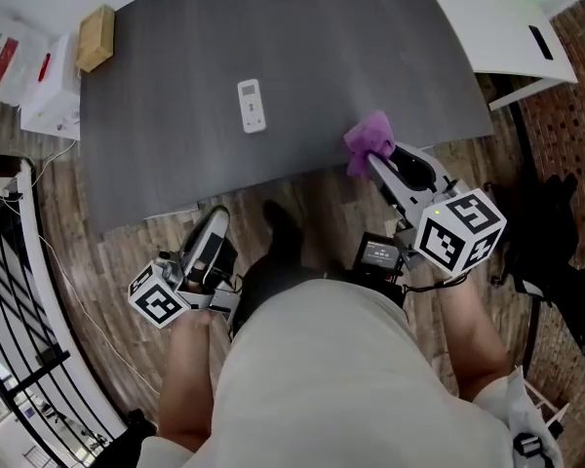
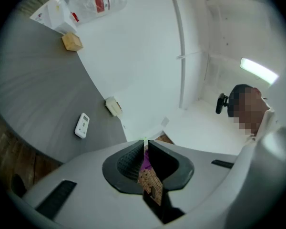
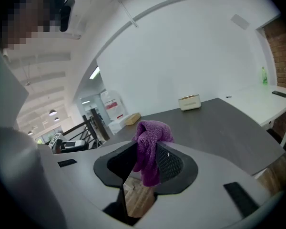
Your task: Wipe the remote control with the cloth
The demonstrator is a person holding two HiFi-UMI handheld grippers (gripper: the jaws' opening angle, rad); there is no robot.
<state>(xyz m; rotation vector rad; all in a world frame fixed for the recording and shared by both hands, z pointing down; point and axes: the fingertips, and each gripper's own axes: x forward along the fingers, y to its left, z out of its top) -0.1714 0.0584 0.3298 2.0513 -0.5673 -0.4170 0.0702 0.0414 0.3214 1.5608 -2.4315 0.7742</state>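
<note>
The white remote control (image 1: 252, 105) lies flat on the grey table (image 1: 175, 154), near its middle; it also shows in the left gripper view as the remote (image 2: 82, 125). My right gripper (image 1: 375, 162) is shut on a purple cloth (image 1: 369, 139) at the table's near right edge. In the right gripper view the cloth (image 3: 151, 133) bunches above the jaws of that gripper (image 3: 148, 148) and hangs down between them. My left gripper (image 1: 214, 222) hangs below the table's near edge over the wood floor; in its own view its jaws (image 2: 145, 144) are shut with nothing held.
A cardboard box (image 1: 96, 37) sits at the table's far left corner, with white packages (image 1: 49, 91) beside it. A small beige box (image 3: 189, 102) stands at the table's far edge. A white desk (image 1: 512, 27) adjoins at the right, and a black railing (image 1: 10, 291) runs along the left.
</note>
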